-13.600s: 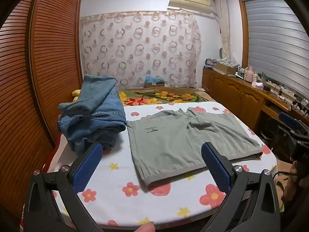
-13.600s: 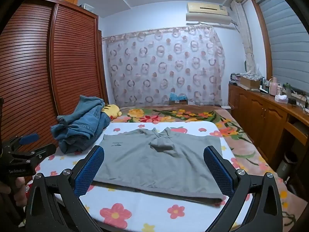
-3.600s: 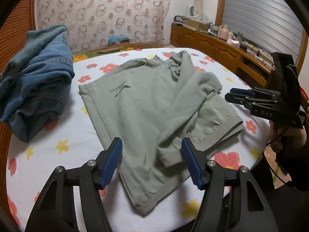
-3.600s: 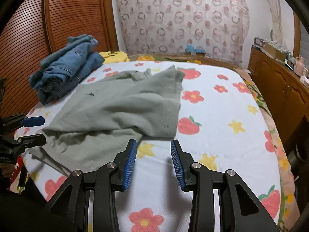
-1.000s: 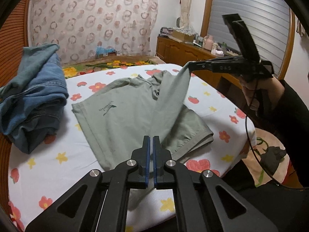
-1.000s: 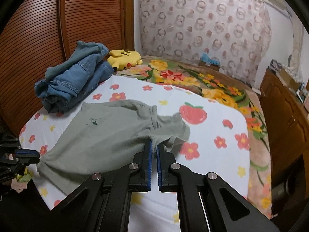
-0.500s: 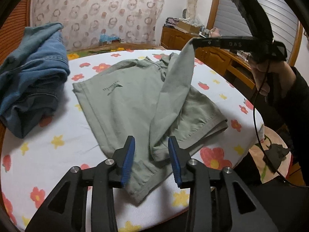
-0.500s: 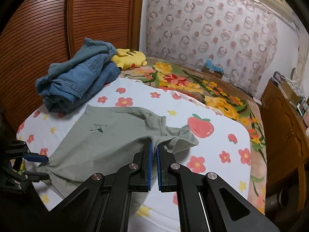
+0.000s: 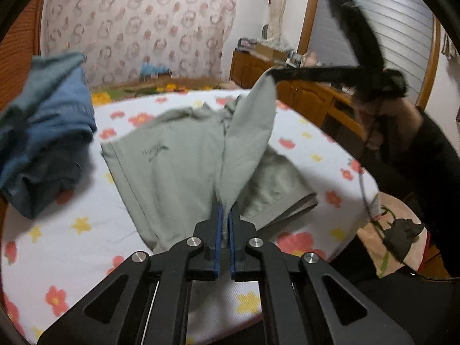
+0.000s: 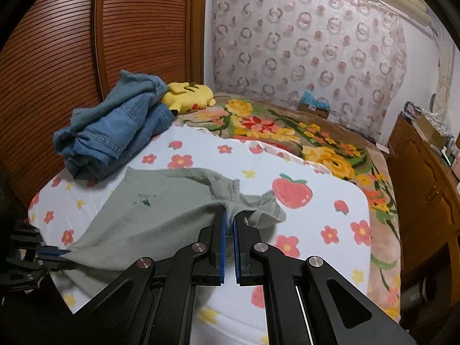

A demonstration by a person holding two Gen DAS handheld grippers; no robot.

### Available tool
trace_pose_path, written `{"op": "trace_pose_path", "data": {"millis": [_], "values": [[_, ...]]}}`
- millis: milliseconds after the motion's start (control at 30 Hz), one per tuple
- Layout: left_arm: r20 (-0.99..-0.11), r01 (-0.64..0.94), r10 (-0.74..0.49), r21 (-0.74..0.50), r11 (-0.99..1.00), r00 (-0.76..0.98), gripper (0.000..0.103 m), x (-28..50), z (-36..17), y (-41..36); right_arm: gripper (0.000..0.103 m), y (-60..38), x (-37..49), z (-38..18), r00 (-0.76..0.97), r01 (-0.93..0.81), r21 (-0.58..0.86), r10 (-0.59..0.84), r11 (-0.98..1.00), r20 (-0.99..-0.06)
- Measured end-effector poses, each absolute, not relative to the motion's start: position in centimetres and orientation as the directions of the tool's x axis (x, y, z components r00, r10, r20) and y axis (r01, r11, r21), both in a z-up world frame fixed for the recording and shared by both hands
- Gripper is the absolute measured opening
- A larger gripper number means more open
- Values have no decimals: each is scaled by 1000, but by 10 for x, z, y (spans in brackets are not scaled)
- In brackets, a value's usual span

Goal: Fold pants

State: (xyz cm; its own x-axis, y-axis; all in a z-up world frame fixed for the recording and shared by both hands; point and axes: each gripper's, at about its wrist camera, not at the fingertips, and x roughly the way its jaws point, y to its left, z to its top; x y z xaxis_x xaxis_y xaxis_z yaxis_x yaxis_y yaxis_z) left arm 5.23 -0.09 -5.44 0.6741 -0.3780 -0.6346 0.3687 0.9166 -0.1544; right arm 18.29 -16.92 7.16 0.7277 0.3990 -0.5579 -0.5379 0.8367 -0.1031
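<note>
My left gripper (image 9: 225, 224) and right gripper (image 10: 229, 224) each clamp the one grey-green pants (image 9: 184, 155); one denim pile (image 10: 115, 141) lies at ten o'clock.

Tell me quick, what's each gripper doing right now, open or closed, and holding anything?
Left gripper: closed on the near end of the grey-green cotton pants.
Right gripper: closed on the far end of the same raised pant leg.

L wrist cam low over bed (image 9: 86, 247), R cam opposite, both share pants (image 9: 178, 155)
</note>
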Motion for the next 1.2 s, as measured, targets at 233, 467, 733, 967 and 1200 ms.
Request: {"op": "trace_pose_path", "data": {"millis": [233,467,733,967,1200], "values": [[-641,319,-337,-149,936,690,5,43,-46,21,4,-144,186,76,714,-583,-101,450,806,-536],[-692,276,-304,-156,949,655,5,46,-74,33,4,-114,196,56,678,-616,-113,451,780,-581],[-719,253,-298,-173,952,628,5,49,-94,35,16,-121,193,42,661,-608,-84,445,790,-604],[-722,249,-293,-170,953,627,5,50,-98,33,16,-146,156,29,646,-607,-25,475,794,-597],[-725,245,-288,-168,955,626,5,50,-99,33,24,-167,115,8,651,-595,-30,460,803,-604]]}}
